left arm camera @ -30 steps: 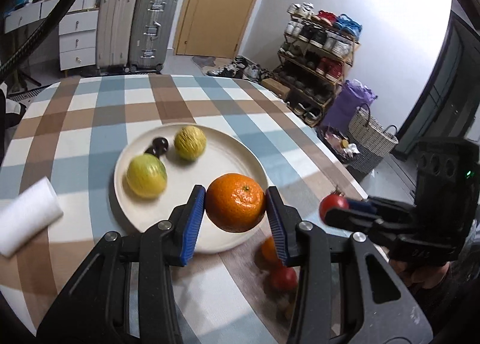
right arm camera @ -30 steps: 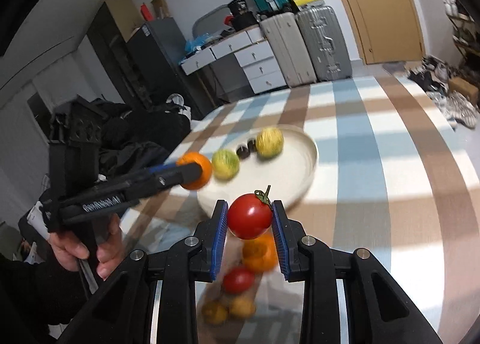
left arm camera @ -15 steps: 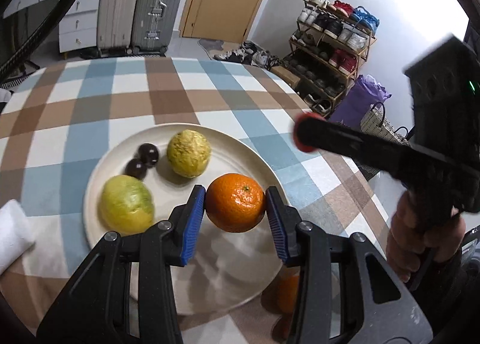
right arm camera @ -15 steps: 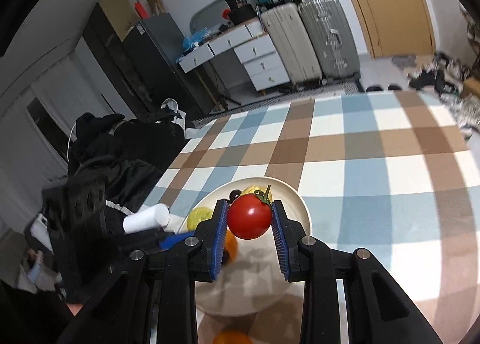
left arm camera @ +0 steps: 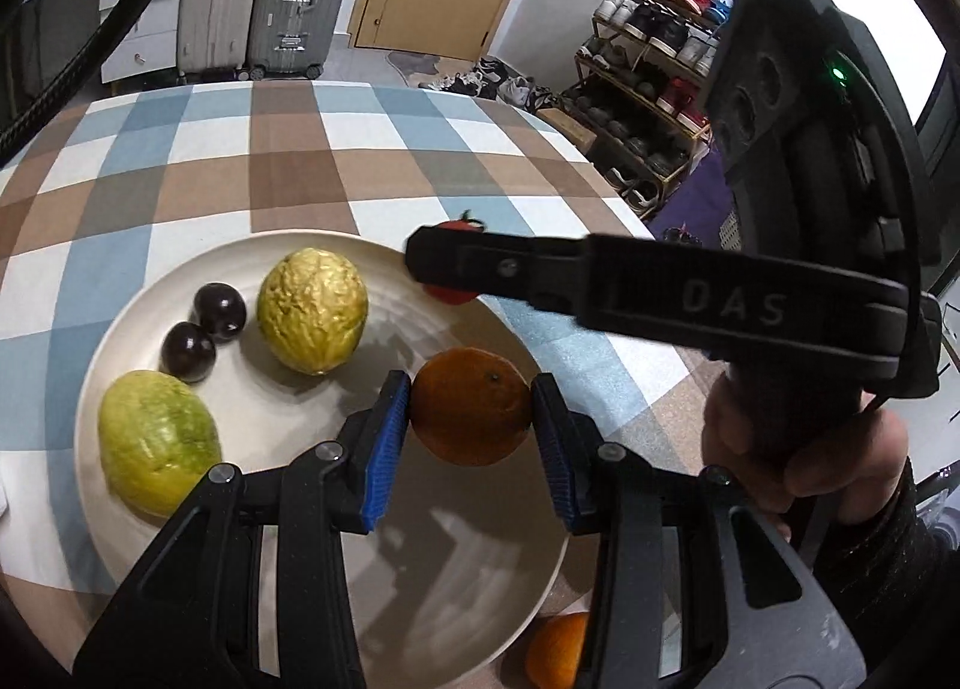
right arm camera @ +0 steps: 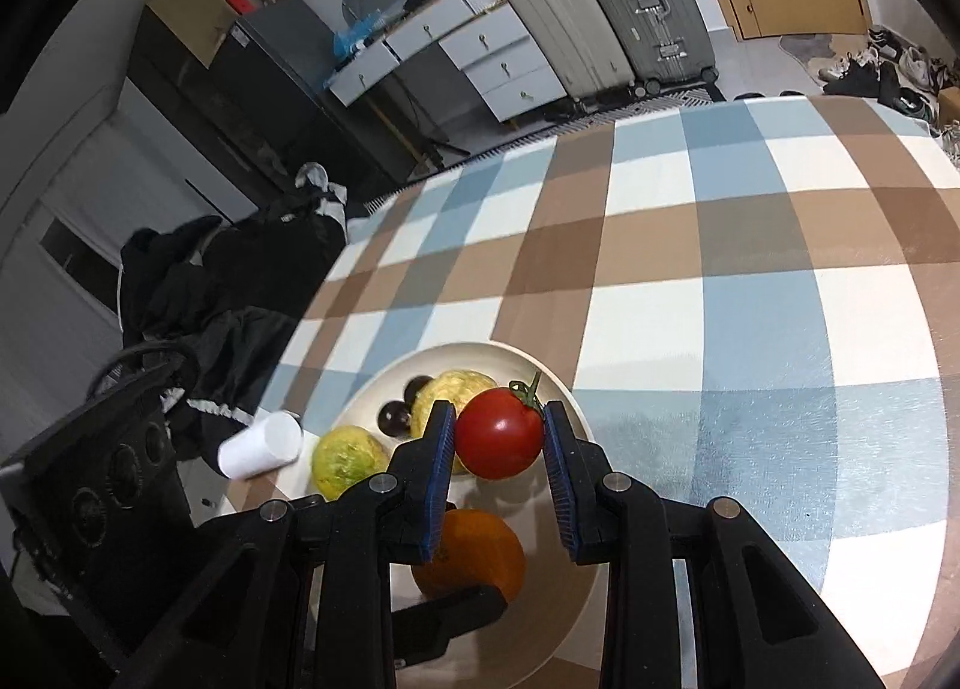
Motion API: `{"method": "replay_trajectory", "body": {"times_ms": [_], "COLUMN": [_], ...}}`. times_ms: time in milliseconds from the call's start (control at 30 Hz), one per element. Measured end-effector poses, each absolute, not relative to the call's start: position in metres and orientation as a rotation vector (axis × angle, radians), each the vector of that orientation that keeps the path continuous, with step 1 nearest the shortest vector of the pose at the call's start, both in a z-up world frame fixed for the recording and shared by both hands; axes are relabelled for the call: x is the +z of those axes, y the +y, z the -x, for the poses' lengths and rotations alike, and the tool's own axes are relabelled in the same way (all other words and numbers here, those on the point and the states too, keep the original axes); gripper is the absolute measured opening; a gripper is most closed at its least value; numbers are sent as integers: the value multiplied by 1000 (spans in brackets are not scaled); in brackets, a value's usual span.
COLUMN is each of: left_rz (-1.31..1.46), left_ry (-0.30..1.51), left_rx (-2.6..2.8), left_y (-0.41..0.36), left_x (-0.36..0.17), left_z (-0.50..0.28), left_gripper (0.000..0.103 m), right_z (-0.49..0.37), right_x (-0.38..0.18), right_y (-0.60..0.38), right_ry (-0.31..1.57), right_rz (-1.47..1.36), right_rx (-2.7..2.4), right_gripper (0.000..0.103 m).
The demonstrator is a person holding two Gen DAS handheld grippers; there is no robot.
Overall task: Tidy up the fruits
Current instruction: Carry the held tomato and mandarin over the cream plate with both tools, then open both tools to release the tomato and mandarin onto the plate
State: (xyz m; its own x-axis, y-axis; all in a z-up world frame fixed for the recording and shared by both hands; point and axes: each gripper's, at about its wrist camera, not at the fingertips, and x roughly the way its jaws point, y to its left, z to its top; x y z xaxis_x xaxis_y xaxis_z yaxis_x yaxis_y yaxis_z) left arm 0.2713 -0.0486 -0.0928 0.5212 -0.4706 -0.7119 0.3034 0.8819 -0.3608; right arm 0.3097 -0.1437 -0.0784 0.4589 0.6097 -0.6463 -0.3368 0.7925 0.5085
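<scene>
right gripper (right arm camera: 498, 440): clamped on red tomato (right arm camera: 498, 441), above plate (right arm camera: 576, 575)
plate: orange (right arm camera: 474, 554), two yellow-green fruits (right arm camera: 348, 461), two dark round fruits (right arm camera: 393, 418)
left gripper (right arm camera: 462, 608): fingers at orange
white cup (right arm camera: 261, 445): lying beside plate

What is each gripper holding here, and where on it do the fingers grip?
The left gripper clamps an orange across its sides. The right gripper pinches a red tomato across its sides, stem up, over the plate.

Both my feeds are sharp and evenly lit indoors. Blown-out window glare top right of left view. Soft shadows on plate (left arm camera: 468, 581). Heavy fisheye bending, black vignette corners.
</scene>
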Motion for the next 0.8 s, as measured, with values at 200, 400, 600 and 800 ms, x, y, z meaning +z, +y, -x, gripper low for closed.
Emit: {"method": "replay_trajectory", "body": {"times_ms": [200,400,600,800], "left_rz": [208,198,211,233], "left_ry": [919,903,873,829], "left_rx": [-458,-447,-419,-389], "left_y": [-49,-53,-45,-37], "left_x": [-98,-100,-91,-65], "left_z": [-278,-281,-275,-260], "left_gripper": [39,39,66,77], "right_z": [-312,-311,-296,-244], "right_x": [-85,-88,-72,-49], "right_y": [-139,-141,-163,-192], "right_ry": [944,927,866,740], "right_rz": [-307,-315,-368,-442], "right_rx": [573,568,539,496], "right_gripper": [30,35,38,55]}}
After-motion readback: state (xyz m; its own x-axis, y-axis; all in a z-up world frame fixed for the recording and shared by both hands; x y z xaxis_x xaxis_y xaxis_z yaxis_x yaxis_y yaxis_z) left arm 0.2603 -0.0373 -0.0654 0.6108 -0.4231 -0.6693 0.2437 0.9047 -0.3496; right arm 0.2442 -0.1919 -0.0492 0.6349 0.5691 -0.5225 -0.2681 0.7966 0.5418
